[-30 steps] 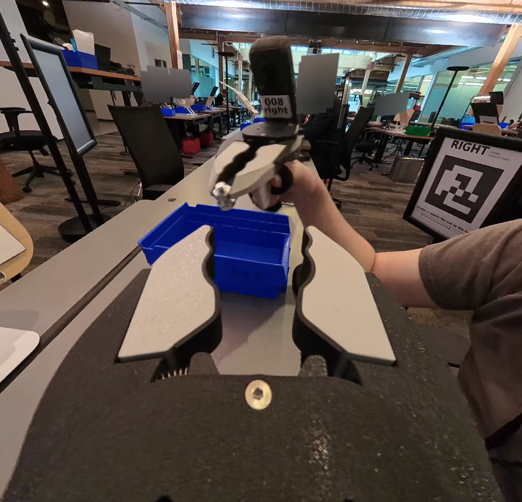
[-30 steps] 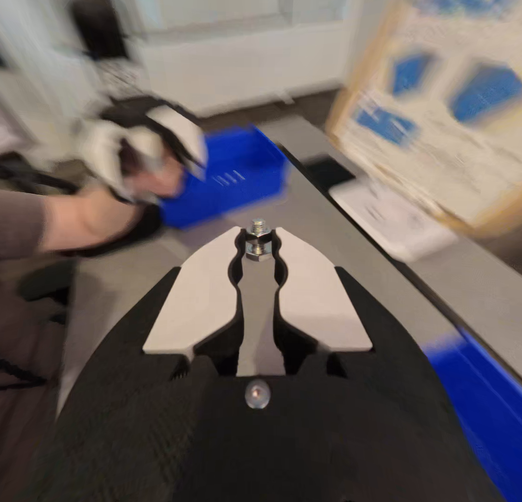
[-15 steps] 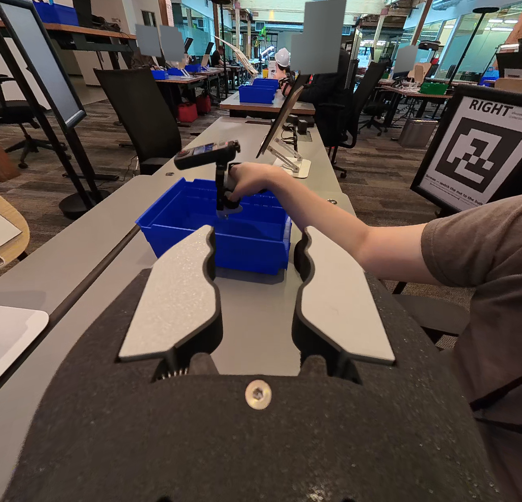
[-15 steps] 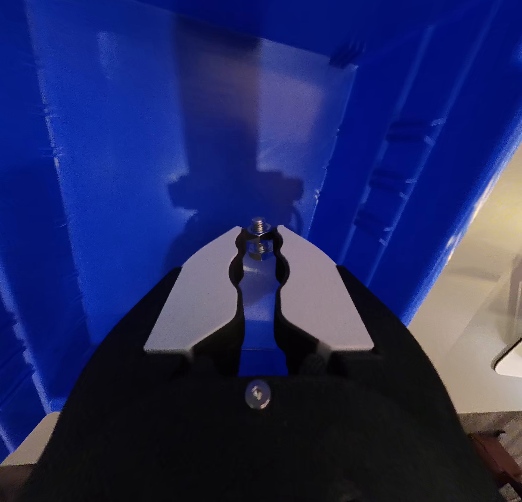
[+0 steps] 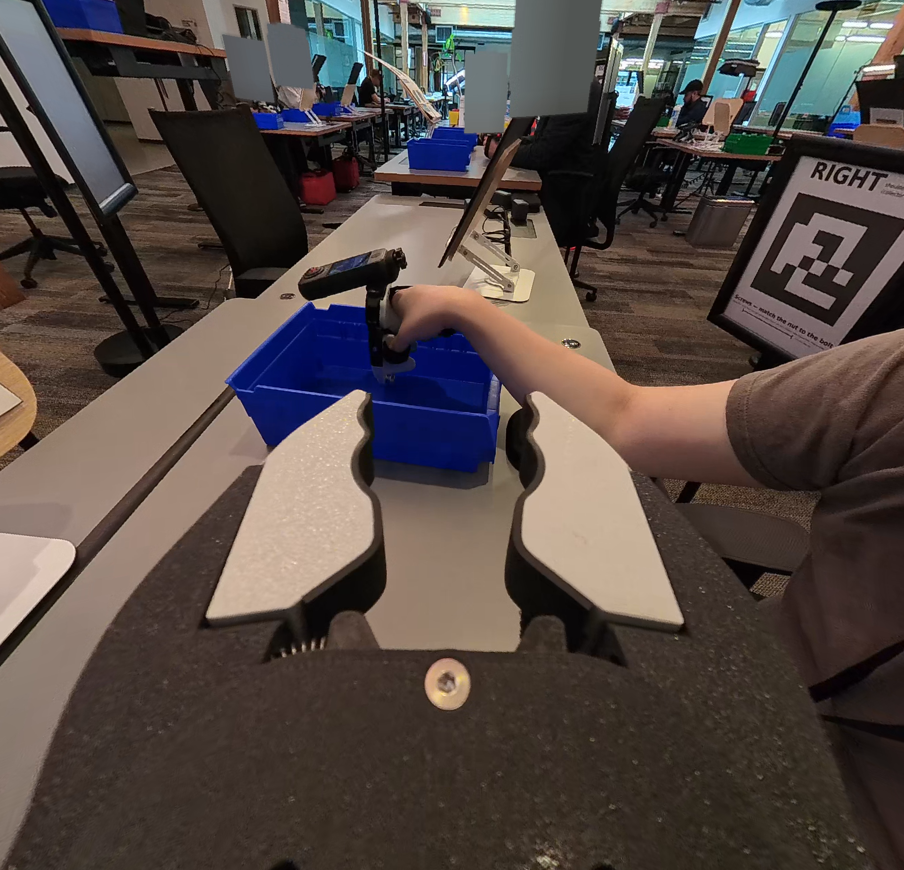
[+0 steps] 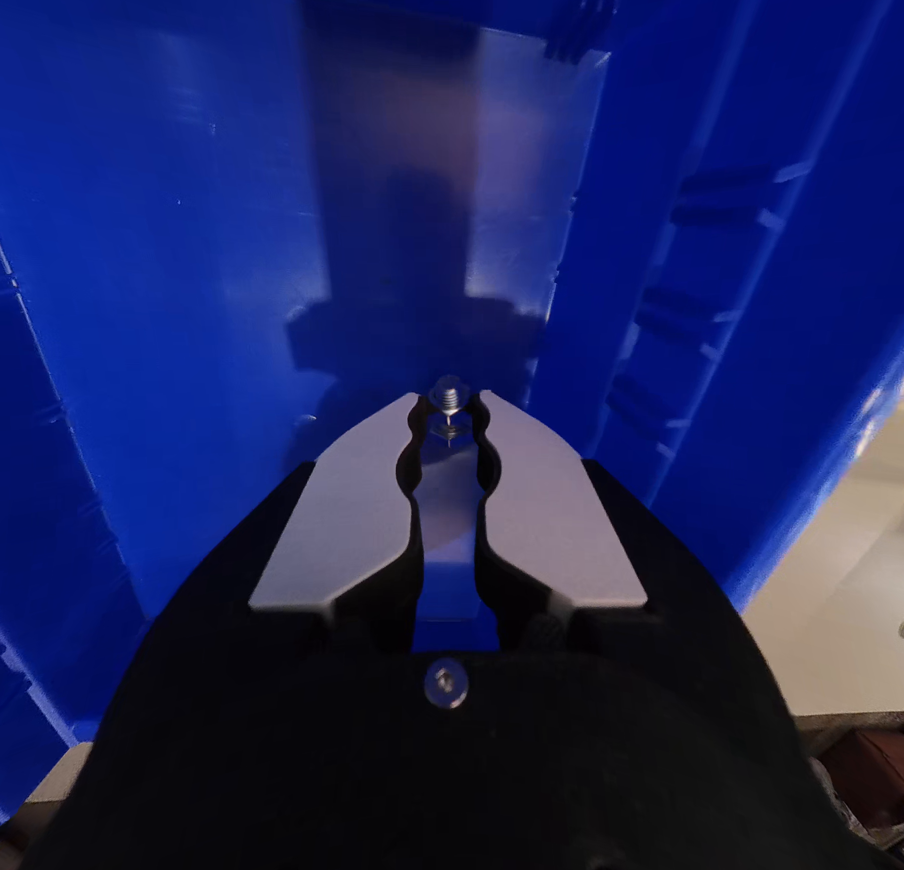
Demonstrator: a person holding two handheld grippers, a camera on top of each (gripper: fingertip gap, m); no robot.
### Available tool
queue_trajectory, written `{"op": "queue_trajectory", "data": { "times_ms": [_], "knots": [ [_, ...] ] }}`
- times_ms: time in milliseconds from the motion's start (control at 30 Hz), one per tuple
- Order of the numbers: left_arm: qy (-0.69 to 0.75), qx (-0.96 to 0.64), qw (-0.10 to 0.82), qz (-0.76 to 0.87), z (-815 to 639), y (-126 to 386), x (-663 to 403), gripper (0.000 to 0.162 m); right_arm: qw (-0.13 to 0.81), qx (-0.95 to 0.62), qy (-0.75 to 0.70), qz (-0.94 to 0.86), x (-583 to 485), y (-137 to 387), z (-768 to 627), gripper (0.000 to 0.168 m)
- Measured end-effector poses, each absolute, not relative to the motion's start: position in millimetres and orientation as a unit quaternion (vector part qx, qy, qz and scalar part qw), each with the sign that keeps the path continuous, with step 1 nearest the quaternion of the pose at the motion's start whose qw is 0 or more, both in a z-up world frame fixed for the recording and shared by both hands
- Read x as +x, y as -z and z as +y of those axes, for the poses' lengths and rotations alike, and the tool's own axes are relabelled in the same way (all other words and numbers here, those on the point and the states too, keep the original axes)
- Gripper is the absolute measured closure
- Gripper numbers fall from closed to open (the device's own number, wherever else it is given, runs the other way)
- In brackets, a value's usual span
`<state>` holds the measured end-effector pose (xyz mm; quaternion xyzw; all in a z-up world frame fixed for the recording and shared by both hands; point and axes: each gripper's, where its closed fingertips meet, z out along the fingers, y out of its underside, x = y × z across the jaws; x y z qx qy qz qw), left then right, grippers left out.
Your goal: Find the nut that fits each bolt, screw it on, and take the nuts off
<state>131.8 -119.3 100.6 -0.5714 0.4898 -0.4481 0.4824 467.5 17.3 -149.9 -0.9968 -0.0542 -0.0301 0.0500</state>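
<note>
My right gripper (image 6: 448, 399) points straight down into a blue bin (image 6: 195, 210) and is shut on a small silver bolt (image 6: 447, 401) that carries a nut, held at the fingertips. In the left wrist view the right gripper (image 5: 389, 374) hangs inside the same bin (image 5: 318, 416), held by a person's hand and forearm (image 5: 562, 382). My left gripper (image 5: 447, 399) is open and empty, low over the grey table (image 5: 122, 445) just in front of the bin. The bin's floor shows no other parts in the right wrist view.
A tablet on a white stand (image 5: 482, 210) stands behind the bin. A framed sign with a black-and-white marker (image 5: 822, 254) is at the right. A black chair (image 5: 235, 186) is at the left, a white flat object (image 5: 24, 572) at the table's left edge. The left gripper's tips are roughly 45 cm from the right gripper's.
The right gripper swung from above the bin down into it, still holding the bolt with its nut. The left gripper stayed open and nearly still.
</note>
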Motion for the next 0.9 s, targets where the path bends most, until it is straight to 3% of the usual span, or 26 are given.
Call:
{"op": "queue_trajectory", "data": {
  "times_ms": [467, 733, 900],
  "knots": [
    [0.441, -0.569, 0.492, 0.489, -118, -107, 125, 0.104, 0.065, -0.994, 0.049, -0.067, 461, 128, 16, 0.143],
    [0.32, -0.625, 0.565, 0.434, -80, -137, 42, 0.107, 0.307, -0.937, 0.022, -0.163, 391, 2, 22, 0.143],
    [0.292, -0.711, 0.517, 0.376, -81, -130, -36, 0.124, 0.451, -0.851, -0.05, -0.264, 326, -66, 9, 0.141]
  ]
}}
